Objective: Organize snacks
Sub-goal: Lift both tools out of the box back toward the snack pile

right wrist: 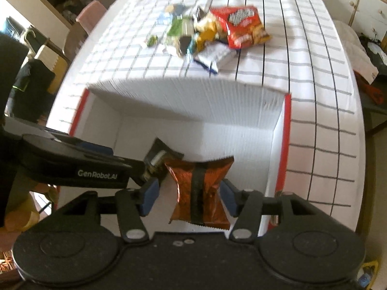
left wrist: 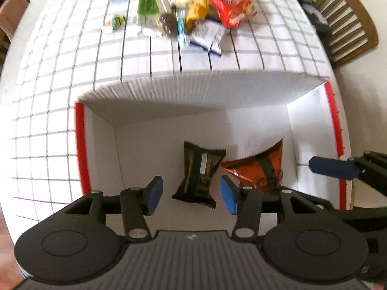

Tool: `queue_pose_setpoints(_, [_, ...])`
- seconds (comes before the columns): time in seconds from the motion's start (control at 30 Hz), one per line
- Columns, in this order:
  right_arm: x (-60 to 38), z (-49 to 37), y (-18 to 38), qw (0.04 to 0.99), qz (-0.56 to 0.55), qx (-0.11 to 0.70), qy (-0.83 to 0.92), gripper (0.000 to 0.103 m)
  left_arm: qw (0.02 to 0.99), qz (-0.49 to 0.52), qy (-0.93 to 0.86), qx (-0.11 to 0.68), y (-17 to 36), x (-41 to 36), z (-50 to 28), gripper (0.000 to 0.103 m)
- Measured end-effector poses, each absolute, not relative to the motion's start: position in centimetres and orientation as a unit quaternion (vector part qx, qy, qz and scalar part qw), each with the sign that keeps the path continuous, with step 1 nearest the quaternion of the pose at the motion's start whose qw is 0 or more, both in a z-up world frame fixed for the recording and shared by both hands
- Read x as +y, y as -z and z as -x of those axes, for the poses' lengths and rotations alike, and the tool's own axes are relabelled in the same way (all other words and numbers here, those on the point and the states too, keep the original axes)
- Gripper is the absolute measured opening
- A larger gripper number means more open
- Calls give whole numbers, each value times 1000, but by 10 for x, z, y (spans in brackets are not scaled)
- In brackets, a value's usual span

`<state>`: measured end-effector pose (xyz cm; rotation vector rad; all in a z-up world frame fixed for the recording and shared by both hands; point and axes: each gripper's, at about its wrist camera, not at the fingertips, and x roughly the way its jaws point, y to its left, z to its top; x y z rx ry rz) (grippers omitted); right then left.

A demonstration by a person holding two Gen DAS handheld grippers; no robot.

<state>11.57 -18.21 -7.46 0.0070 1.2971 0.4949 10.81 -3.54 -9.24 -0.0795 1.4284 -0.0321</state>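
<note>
A white box with red edges (left wrist: 79, 145) (right wrist: 286, 130) stands on the checked tablecloth. Inside it lie a black snack packet (left wrist: 199, 171) (right wrist: 157, 159) and an orange foil packet (left wrist: 256, 169) (right wrist: 200, 191). My left gripper (left wrist: 191, 193) is open over the box, its jaws either side of the black packet without touching it. My right gripper (right wrist: 188, 195) is open over the box, its jaws either side of the orange packet. One right gripper fingertip (left wrist: 331, 168) shows in the left wrist view. A pile of snacks (left wrist: 188, 12) (right wrist: 208, 33) lies beyond the box.
A large red chip bag (left wrist: 227, 2) (right wrist: 241, 24) lies on the right of the pile. A wooden chair (left wrist: 348, 24) stands at the table's right side. More chairs (right wrist: 89, 21) stand at its left. A white cabinet (right wrist: 367, 7) is at the far right.
</note>
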Motion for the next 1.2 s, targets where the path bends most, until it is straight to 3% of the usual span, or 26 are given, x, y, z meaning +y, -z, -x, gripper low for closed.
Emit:
queue_pose_setpoints(0.23, [-191, -123, 46, 795, -20, 560, -233, 71, 793, 26, 9, 608, 58, -31, -107, 55])
queue_pose_setpoints(0.33, [-194, -129, 35, 806, -24, 544, -233, 78, 808, 27, 7, 588, 45, -25, -110, 63])
queue_pose_setpoints(0.57, [-200, -148, 12, 824, -39, 511, -240, 83, 835, 32, 3, 550, 21, -7, -119, 73])
queue_pose_setpoints(0.67, [-201, -158, 2, 837, -38, 491, -238, 94, 843, 41, 4, 536, 12, 3, -126, 78])
queue_pose_setpoints(1.2, [-188, -250, 1, 855, -36, 472, -212, 98, 871, 36, -39, 489, 4, 68, -195, 83])
